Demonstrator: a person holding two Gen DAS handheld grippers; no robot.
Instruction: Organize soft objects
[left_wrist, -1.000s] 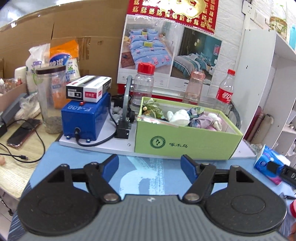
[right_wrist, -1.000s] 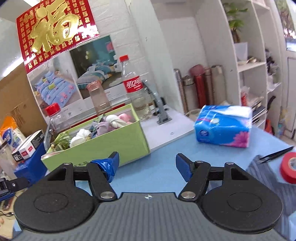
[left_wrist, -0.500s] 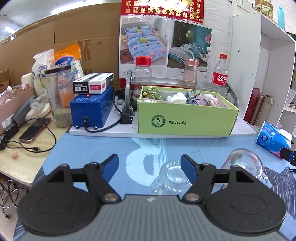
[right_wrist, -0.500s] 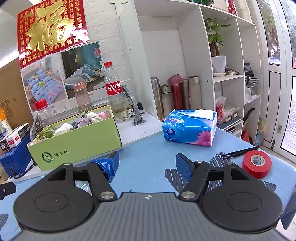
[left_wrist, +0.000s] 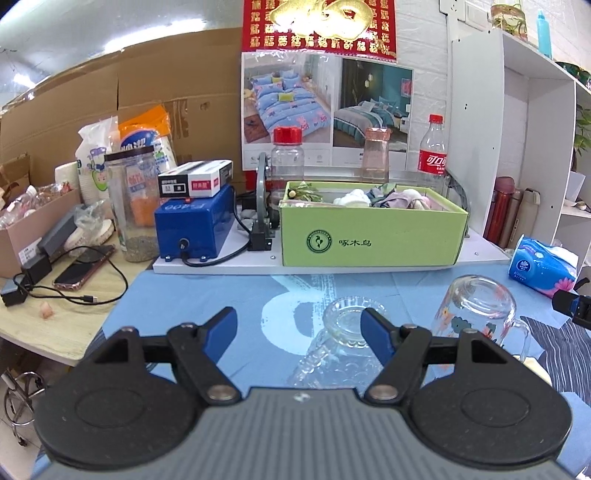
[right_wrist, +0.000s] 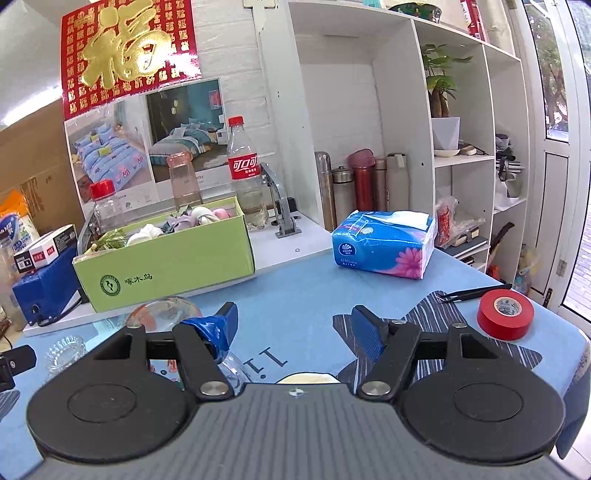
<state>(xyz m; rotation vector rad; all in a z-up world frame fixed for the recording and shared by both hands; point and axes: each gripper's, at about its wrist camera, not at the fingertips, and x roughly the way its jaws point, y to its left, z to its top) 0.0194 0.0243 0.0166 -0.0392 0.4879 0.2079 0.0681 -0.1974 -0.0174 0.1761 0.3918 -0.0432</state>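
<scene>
A green cardboard box (left_wrist: 369, 240) stands on a white board at the back of the blue tablecloth. It holds several soft objects (left_wrist: 388, 195): white, lilac and pink bundles and a green sprig. It also shows in the right wrist view (right_wrist: 166, 258). My left gripper (left_wrist: 298, 328) is open and empty, low over the cloth, well in front of the box. My right gripper (right_wrist: 291, 325) is open and empty, right of the box's front.
Two upturned glass mugs (left_wrist: 343, 339) (left_wrist: 476, 310) lie just beyond the left gripper. A blue tissue pack (right_wrist: 384, 243), red tape roll (right_wrist: 505, 313) and black tweezers (right_wrist: 476, 291) lie right. A blue machine (left_wrist: 195, 229), jar, bottles (left_wrist: 434, 151) and white shelves (right_wrist: 461, 147) surround the box.
Both grippers have drawn back from the green box and stayed open. The box now looks smaller, and the two glass mugs and the tape roll have come into view.
</scene>
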